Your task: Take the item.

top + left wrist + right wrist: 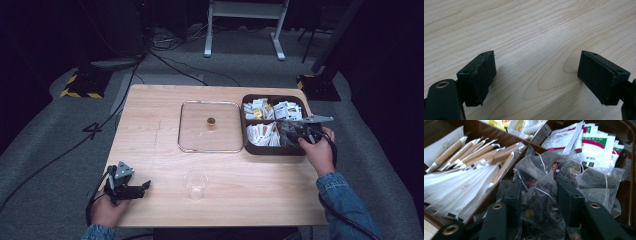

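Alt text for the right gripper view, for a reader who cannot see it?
The right claw straddles a mesh tea bag in a brown box. Paper sticks fill the compartment to its left; printed sachets lie behind.

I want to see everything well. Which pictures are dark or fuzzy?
High view: dim, the floor around the table nearly black, the cup faint. Left gripper view: bright, sharp wood grain, soft shadows under the jaws. Right gripper view: tea bags sharp, nearest parts of the jaws a little blurred.
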The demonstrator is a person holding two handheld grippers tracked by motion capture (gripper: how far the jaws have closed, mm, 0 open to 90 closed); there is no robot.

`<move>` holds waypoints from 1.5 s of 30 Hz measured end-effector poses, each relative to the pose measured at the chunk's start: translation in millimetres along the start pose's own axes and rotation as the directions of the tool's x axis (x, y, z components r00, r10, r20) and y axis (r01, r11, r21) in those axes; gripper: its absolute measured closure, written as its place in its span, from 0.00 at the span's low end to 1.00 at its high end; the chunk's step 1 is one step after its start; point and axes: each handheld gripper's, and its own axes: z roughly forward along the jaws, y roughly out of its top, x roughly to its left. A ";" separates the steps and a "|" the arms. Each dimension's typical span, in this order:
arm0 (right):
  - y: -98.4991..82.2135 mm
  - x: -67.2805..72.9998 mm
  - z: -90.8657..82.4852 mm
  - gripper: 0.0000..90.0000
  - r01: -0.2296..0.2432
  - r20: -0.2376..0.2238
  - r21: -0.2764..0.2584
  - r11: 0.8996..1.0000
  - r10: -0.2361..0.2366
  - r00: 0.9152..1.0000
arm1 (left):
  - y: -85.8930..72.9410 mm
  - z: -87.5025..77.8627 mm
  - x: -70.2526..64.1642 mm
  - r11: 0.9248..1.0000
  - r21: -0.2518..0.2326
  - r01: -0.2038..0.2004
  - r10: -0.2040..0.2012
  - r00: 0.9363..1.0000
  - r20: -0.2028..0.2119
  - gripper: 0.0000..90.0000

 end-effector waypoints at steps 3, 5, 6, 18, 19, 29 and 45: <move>-1.5 -0.2 2.2 0.65 0.010 -0.002 0.028 1.000 -0.010 1.000 | 0.0 0.0 0.0 1.000 0.000 0.000 0.000 1.000 0.000 0.17; -1.9 -0.1 3.1 0.66 0.013 0.002 0.031 0.999 -0.013 1.000 | 0.0 0.0 0.1 1.000 0.001 -0.002 0.002 1.000 0.000 0.17; -2.3 -0.3 3.5 0.68 0.016 0.003 0.034 0.999 -0.016 1.000 | 0.0 0.0 0.1 1.000 0.000 -0.002 0.002 1.000 0.000 0.17; -0.3 -0.8 -1.2 0.80 -0.013 0.016 0.045 0.999 0.012 1.000 | 0.0 0.0 0.1 1.000 0.001 -0.002 0.002 1.000 0.000 0.17; 0.0 -1.1 -2.4 0.80 -0.016 0.012 0.040 0.999 0.016 1.000 | 0.0 0.0 0.1 1.000 0.001 -0.002 0.002 1.000 0.000 0.17; 7.2 -3.4 -22.2 0.87 -0.059 -0.041 -0.051 0.997 0.056 0.998 | 0.0 -0.1 0.1 1.000 0.001 -0.002 0.002 1.000 0.000 0.17; 22.0 5.0 -55.0 0.88 -0.102 -0.114 -0.172 0.980 0.083 0.990 | 0.0 -0.1 0.0 1.000 0.001 -0.001 0.001 1.000 0.000 0.17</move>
